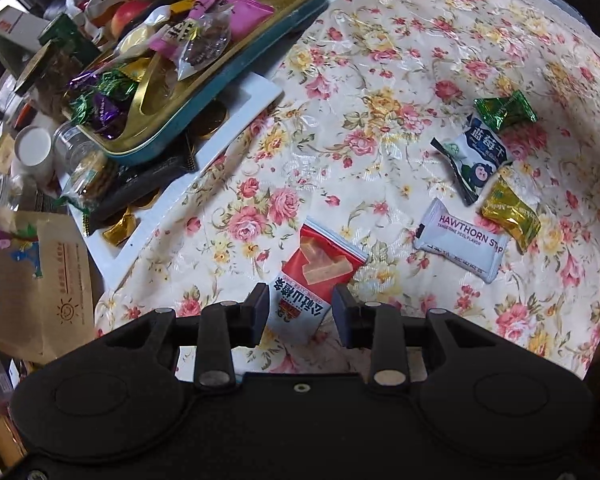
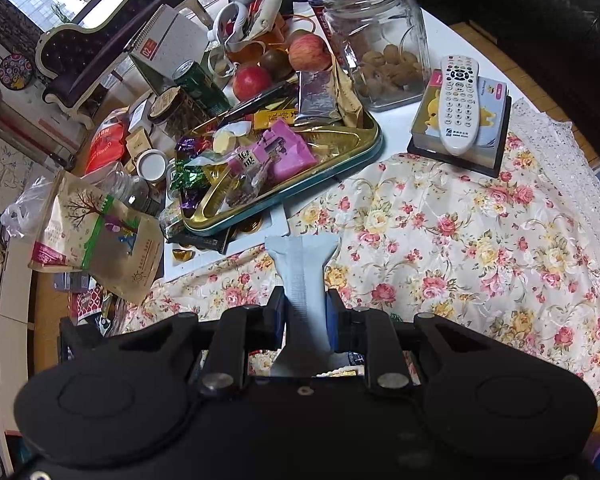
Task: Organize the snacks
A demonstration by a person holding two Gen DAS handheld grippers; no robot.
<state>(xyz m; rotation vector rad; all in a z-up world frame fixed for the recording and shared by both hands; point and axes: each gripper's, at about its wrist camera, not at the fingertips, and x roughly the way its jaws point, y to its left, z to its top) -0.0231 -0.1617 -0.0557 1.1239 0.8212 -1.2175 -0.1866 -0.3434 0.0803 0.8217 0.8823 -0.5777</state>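
left gripper (image 1: 300,312) low, fingers apart over red packet (image 1: 318,276) — right gripper (image 2: 303,320) clamped on grey packet (image 2: 302,276).

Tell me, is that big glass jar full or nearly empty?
Mostly empty. The glass jar holds only a low layer of brownish round snacks at the bottom; clear glass shows above them.

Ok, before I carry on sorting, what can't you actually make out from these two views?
- Pale wrapped snack in the right claw, right wrist view: only its plain back shows, so no label; its lower end is behind the claw body.
- Red-and-white snack packet, left wrist view: near end hidden behind the open left claw; contact unclear.
- Gold tray: lower layers buried under piled wrappers.
- Glass jar contents: too blurred to identify.
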